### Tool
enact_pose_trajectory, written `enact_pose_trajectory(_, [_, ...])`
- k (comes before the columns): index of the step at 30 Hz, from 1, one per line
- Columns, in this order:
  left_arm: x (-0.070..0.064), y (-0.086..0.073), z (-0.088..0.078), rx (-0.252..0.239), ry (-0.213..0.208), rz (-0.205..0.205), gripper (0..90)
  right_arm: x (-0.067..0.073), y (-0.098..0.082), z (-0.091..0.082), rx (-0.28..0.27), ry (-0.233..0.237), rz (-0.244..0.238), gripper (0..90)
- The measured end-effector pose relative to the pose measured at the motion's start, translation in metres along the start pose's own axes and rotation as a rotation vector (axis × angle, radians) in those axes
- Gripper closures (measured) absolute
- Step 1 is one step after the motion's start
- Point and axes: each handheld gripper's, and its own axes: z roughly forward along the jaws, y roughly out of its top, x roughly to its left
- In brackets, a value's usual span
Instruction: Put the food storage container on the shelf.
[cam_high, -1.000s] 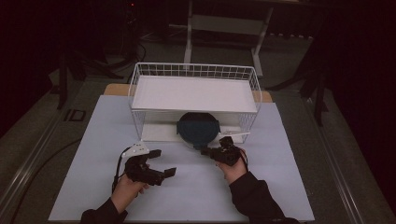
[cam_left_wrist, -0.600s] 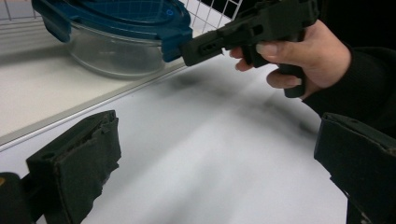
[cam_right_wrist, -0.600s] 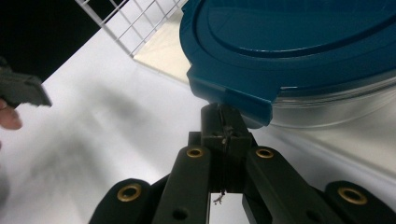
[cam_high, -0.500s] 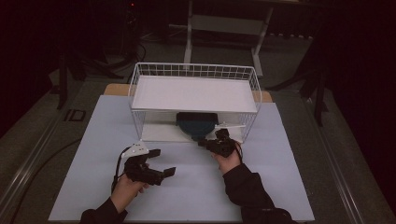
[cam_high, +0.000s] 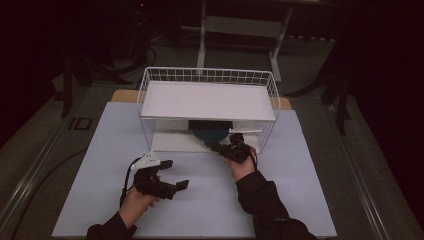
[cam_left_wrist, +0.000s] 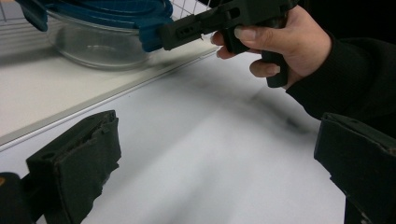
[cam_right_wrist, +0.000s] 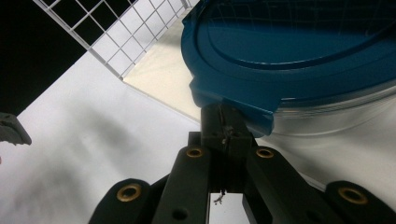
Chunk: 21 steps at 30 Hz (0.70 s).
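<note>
Container: a round clear glass bowl (cam_left_wrist: 100, 44) with a blue lid (cam_right_wrist: 299, 51).
Lid state: it sits closed on the bowl; a side flap (cam_right_wrist: 233, 105) hangs down at the rim.
Pose: upright and level.
Place: on the white lower shelf (cam_high: 172, 141) of the wire rack (cam_high: 207, 80), under the upper shelf, near the front edge.
Contact: the flap is pinched at its edge.

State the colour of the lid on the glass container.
The lid is dark teal-blue, clearest in the right gripper view.
</note>
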Motion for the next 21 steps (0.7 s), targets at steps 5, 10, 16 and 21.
enact_pose_trajectory(5, [0.0, 0.0, 0.0, -0.002, 0.0, 0.003, 0.6, 0.007, -0.005, -0.01, 0.0, 0.018, -0.019, 83.0])
enact_pose_trajectory(10, [-0.001, 0.001, -0.002, -0.006, -0.003, 0.009, 0.6, 0.012, -0.014, -0.023, -0.022, 0.025, -0.042, 56.8])
enact_pose_trajectory(16, [-0.003, 0.001, -0.003, -0.009, -0.007, 0.016, 0.6, 0.015, -0.025, -0.038, -0.07, 0.022, -0.068, 27.4])
enact_pose_trajectory(21, [-0.004, 0.001, -0.005, -0.012, -0.01, 0.031, 0.6, 0.015, -0.039, -0.058, -0.094, 0.044, -0.079, 19.3])
